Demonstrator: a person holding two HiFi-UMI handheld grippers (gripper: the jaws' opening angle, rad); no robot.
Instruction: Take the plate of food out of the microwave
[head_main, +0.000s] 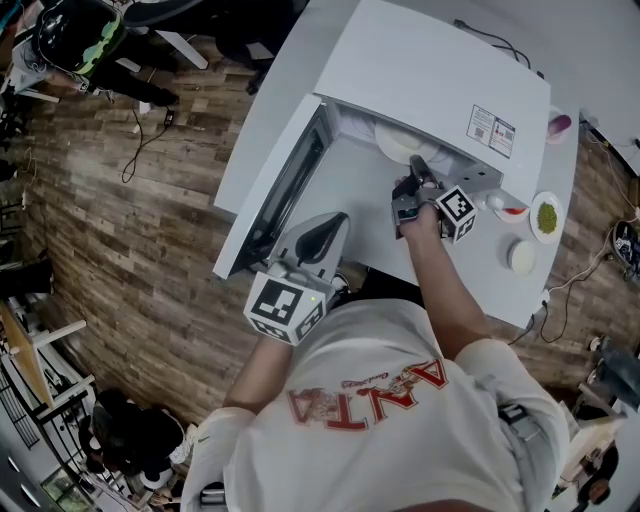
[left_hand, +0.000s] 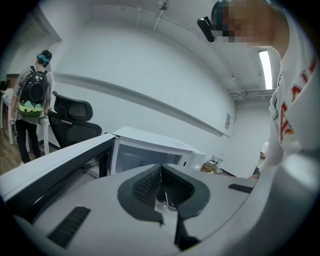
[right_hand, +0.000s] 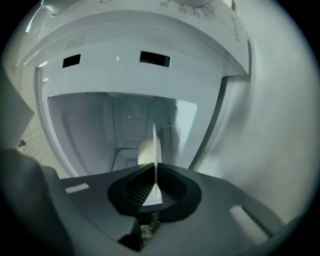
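On a white counter (head_main: 560, 130), in the head view, a white microwave (head_main: 430, 70) stands with its door (head_main: 285, 190) swung open to the left. The right gripper (head_main: 420, 172) reaches into the opening, its tips at the near rim of a white plate (head_main: 400, 145) inside the cavity. The left gripper (head_main: 328, 232) hangs lower, just beside the open door and well apart from the plate. Small dishes (head_main: 546, 217) stand on the counter to the right.

In the left gripper view, the left gripper's (left_hand: 161, 187) jaws are pressed together with nothing between them. The open microwave lies beyond them, and a person (left_hand: 32, 102) wearing a backpack stands far off.

In the right gripper view, the camera is rolled, so the plate (right_hand: 156, 150) shows edge-on as a thin pale line rising from the jaws into the cavity. The right gripper (right_hand: 156, 176) is pinching the plate's rim. A pale rounded mound (right_hand: 145, 152), probably the food, sits on the plate further in.

The grip looks made and the plate has not left the cavity, so the withdrawal is the step in hand. It calls for a slow, straight pull through the opening, holding the plate flat, since a pinch on one edge could let it droop and spill.
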